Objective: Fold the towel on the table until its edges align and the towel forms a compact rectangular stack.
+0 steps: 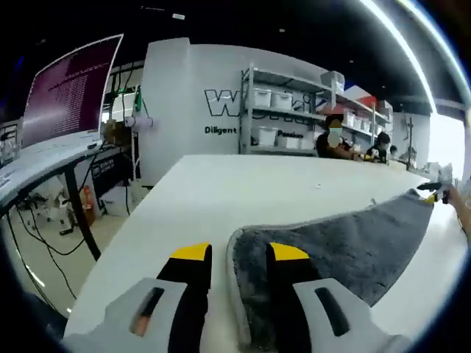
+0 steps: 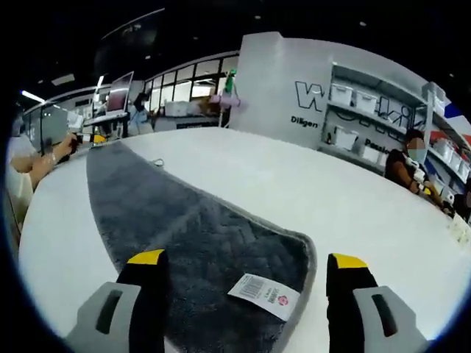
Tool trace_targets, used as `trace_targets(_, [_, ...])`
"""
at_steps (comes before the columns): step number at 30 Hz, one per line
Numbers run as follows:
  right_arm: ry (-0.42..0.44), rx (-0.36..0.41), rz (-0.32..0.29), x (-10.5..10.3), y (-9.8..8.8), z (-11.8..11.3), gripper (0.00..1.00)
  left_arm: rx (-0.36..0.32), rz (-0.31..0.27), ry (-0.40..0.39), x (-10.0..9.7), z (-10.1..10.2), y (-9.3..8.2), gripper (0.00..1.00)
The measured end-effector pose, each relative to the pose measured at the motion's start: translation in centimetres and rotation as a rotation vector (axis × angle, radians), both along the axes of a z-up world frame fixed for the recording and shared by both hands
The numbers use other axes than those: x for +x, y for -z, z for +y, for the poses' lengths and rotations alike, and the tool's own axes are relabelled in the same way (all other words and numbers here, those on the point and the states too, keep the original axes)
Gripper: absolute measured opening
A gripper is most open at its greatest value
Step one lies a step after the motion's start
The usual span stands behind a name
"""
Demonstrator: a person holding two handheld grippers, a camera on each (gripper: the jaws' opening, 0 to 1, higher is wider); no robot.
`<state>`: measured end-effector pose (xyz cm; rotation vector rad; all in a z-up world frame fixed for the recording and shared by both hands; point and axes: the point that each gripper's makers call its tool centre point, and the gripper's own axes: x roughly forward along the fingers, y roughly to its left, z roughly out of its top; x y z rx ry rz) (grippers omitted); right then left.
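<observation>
**Lining up on the two near corners of the spread towel**

Lying flat and unfolded on the white worktop [image 2: 346, 191], the grey towel [image 2: 191, 228] runs as one long strip between the two tools. It is a plush cloth with a faint zigzag weave, rounded corners and a paler stitched hem. A white label [image 2: 263, 296] with a barcode and a small red mark lies on its surface close to the corner in the right gripper view.

The right tool [image 2: 246, 283] stands wide, one yellow-tipped jaw over the cloth and the other out over bare worktop, so the corner and label sit between them, ungripped. The left tool [image 1: 240, 259] is narrower but also parted. One jaw is over the opposite corner and the other just beside the hem; whether either touches the pile I cannot tell.

By my reading, no fold is made yet and this is the first corner pick. The next move calls for each tool to come down on its corner and pinch hem and pile together, then carry both across evenly so the edges meet. The soft, thick cloth will likely sag and slip from a shallow grip.

Beyond the worktop are shelves [image 1: 283, 110] with white bins, a monitor [image 1: 70, 92] and seated people.
</observation>
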<state>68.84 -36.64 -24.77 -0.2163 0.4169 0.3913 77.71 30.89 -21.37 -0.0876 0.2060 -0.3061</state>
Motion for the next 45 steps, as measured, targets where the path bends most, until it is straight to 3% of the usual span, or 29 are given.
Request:
trace_targets(5, [0.001,0.023,-0.030,-0.5,-1.2,-0.1,0.84,-0.106,-0.045,0.056,-0.3,-1.0,-1.4,0.42])
trace_targets(6, [0.005,0.039,-0.049,-0.6,-1.9,-0.4,0.82,-0.163,-0.059,0.092,-0.5,-1.7,-1.9,0.46])
trace_targets(8, [0.026,0.071,-0.097,-0.7,-3.3,-1.2,0.81,-0.257,-0.062,0.156,-0.8,-2.8,-2.5,0.63])
trace_targets(10, [0.044,0.101,-0.122,-1.1,-4.1,-1.9,0.81,-0.309,-0.049,0.202,-0.9,-3.5,-2.7,0.78])
trace_targets(11, [0.056,0.124,-0.140,-1.4,-4.6,-2.2,0.81,-0.302,-0.049,0.208,-0.9,-3.7,-2.6,0.84])
trace_targets(14, [0.100,0.189,-0.167,-2.4,-5.1,-3.5,0.81,-0.251,-0.046,0.240,-1.0,-4.7,-2.4,0.89])
trace_targets(17, [0.148,0.268,-0.154,-3.8,-4.1,-4.7,0.80,-0.244,-0.032,0.256,-1.2,-5.7,-2.0,0.99])
trace_targets(20, [0.194,0.283,-0.130,-4.9,-2.6,-6.0,0.79,-0.242,0.003,0.288,-1.5,-6.6,-1.4,0.99])
trace_targets(24, [0.199,0.257,-0.100,-6.3,-1.4,-6.4,0.70,-0.228,0.010,0.289,-1.8,-6.8,-1.3,0.99])
trace_targets(26, [0.173,0.251,-0.094,-7.1,-1.2,-6.1,0.57,-0.238,0.006,0.287,-1.8,-6.8,-1.4,0.99])
trace_targets(27, [0.166,0.257,-0.093,-7.2,-1.2,-6.0,0.46,-0.239,0.005,0.287,-1.9,-6.9,-1.4,0.99])
trace_targets(30, [0.151,0.340,-0.092,-7.4,-1.7,-4.9,0.29,-0.246,0.027,0.286,-1.9,-7.1,-0.8,0.99])
trace_targets(34, [0.180,0.400,-0.053,-7.0,-1.2,-4.4,0.29,-0.259,0.076,0.318,-2.2,-8.4,0.4,0.96])
trace_targets(37, [0.210,0.365,-0.003,-6.7,0.2,-4.5,0.29,-0.260,0.095,0.333,-2.3,-8.8,0.8,0.96])
trace_targets(42, [0.242,0.331,0.070,-6.6,2.3,-4.4,0.28,-0.269,0.090,0.318,-2.4,-8.3,0.7,0.93])
trace_targets(43, [0.277,0.361,0.078,-6.8,2.7,-4.5,0.27,-0.279,0.086,0.314,-2.3,-8.1,0.5,0.92])
trace_targets(45, [0.255,0.351,0.068,-6.6,2.6,-4.4,0.25,-0.299,0.078,0.312,-2.2,-7.8,0.1,0.92])
